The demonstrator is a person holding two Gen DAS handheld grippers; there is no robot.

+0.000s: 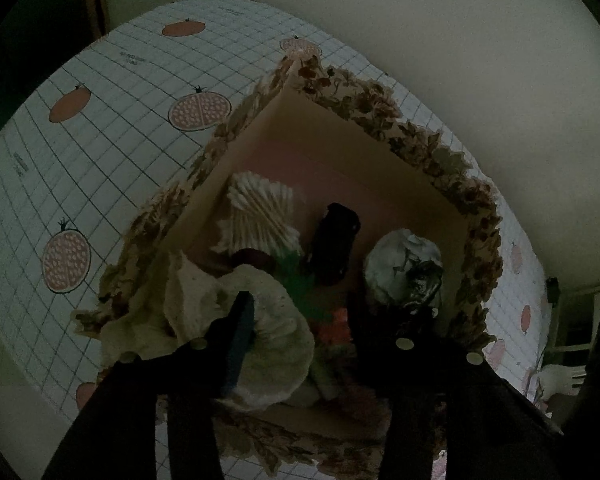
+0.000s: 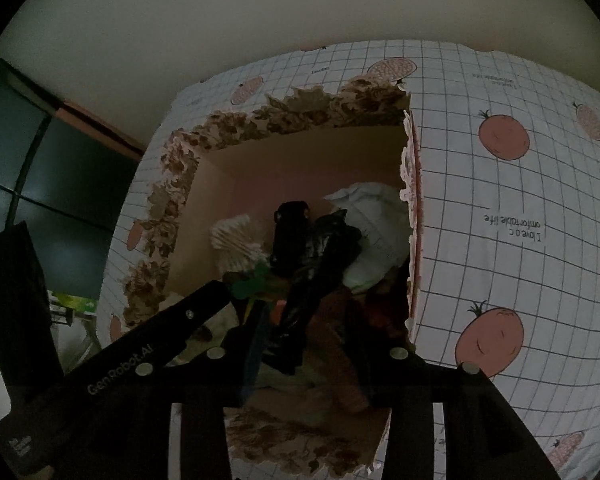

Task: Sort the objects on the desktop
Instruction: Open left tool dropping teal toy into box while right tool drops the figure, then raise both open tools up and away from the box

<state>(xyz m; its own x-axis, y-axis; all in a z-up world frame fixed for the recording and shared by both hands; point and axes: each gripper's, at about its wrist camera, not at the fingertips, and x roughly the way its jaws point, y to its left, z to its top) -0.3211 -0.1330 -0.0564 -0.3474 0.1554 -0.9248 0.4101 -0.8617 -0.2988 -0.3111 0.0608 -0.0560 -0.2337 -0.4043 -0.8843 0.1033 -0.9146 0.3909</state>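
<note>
Both claws are poking down into the same box, which makes sense if everything off the desk gets dumped into one bin. Left gripper (image 1: 304, 320) has its jaws apart over a crumpled cream cloth (image 1: 268, 344); one dark finger lies against the cloth, but the pads aren't pinching it, so I'd guess it's just being dropped off. Right gripper (image 2: 312, 340) is parted too, with a black crinkly bag (image 2: 320, 264) loose between its fingers, not squeezed as far as I can tell (it's really dim in there). Further in sit a bundle of cotton swabs (image 1: 256, 212), a black gadget (image 1: 336, 236) standing on end and a wad of white paper (image 1: 404, 264), all piled toward the near side. Everything's inside the floral box (image 1: 432, 148), which sits on the grid tablecloth (image 1: 100, 128) with the tomato prints. Sorting looks mostly done to me.
</note>
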